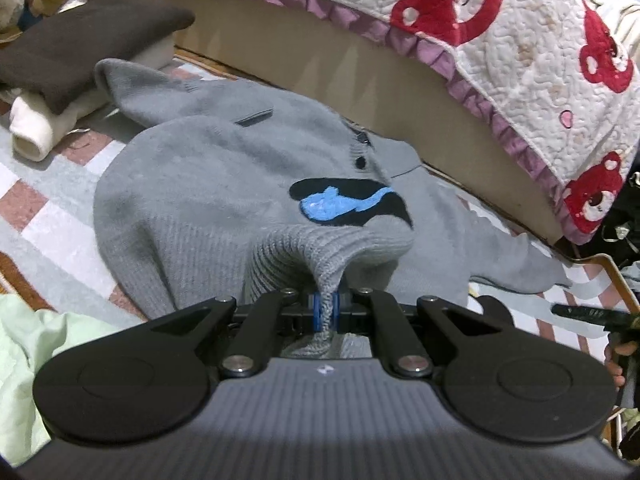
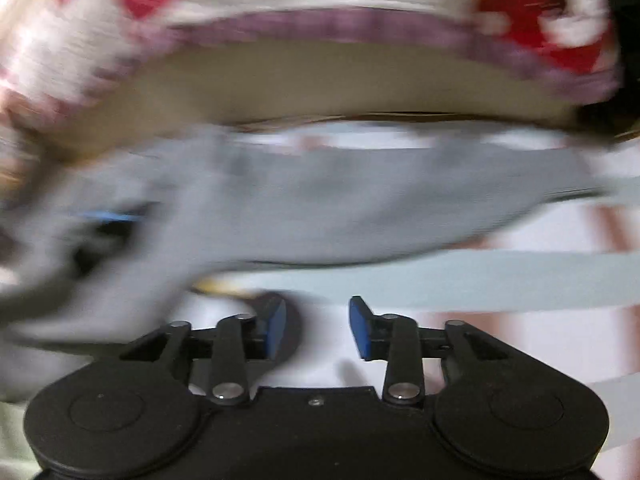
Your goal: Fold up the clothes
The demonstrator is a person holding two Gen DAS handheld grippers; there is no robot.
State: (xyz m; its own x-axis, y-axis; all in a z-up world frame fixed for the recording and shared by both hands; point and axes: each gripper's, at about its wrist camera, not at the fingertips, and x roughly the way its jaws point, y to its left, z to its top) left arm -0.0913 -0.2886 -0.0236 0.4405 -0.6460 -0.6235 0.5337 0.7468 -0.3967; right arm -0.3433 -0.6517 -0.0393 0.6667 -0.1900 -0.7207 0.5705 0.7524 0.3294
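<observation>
A grey knit sweater [image 1: 208, 184] with a black and blue patch [image 1: 344, 204] and dark buttons lies spread on a checked mat. My left gripper [image 1: 326, 312] is shut on the sweater's ribbed hem and lifts a fold of it. In the blurred right wrist view my right gripper [image 2: 318, 328] is open and empty, just in front of the sweater's sleeve [image 2: 360, 204], which stretches to the right. The right gripper also shows in the left wrist view at the far right edge [image 1: 580, 314].
A checked pink, white and pale blue mat [image 1: 52, 216] covers the floor. A bed base with a red-bear quilt [image 1: 520, 40] stands behind. Folded dark and white clothes [image 1: 68, 60] are stacked at back left. A pale green garment [image 1: 32, 344] lies at near left.
</observation>
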